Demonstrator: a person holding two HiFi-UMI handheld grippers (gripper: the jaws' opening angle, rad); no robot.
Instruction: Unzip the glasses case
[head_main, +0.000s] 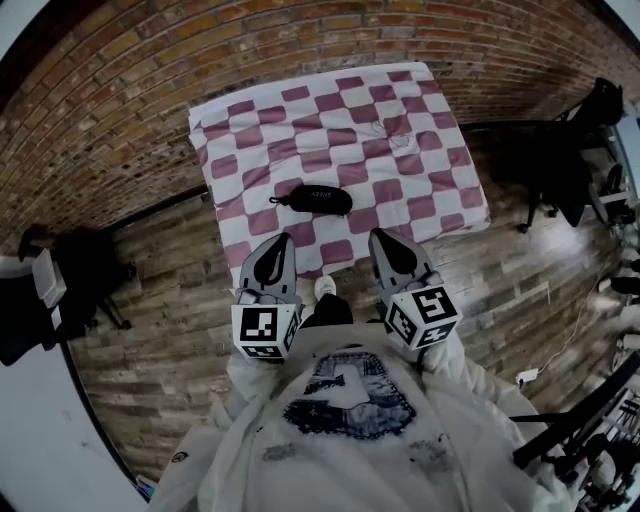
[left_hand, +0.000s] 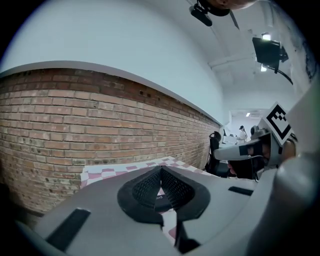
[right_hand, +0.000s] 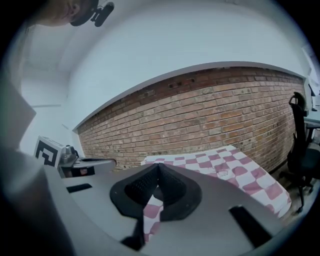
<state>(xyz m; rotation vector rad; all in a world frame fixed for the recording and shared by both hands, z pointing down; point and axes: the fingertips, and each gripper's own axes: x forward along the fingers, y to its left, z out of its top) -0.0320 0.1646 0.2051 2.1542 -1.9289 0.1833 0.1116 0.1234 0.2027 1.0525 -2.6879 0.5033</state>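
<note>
Head view: black glasses case (head_main: 313, 200) lies on checkered cloth (head_main: 405, 160).

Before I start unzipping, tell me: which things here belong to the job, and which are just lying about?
For the job: glasses case; left gripper; right gripper.
Lying about: checked cloth; office chair; brick wall.

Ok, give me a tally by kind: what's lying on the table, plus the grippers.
glasses case, black: 1
checked cloth, pink and white: 1
grippers: 2, the left gripper and the right gripper, both shut and empty
Total: 4
</note>
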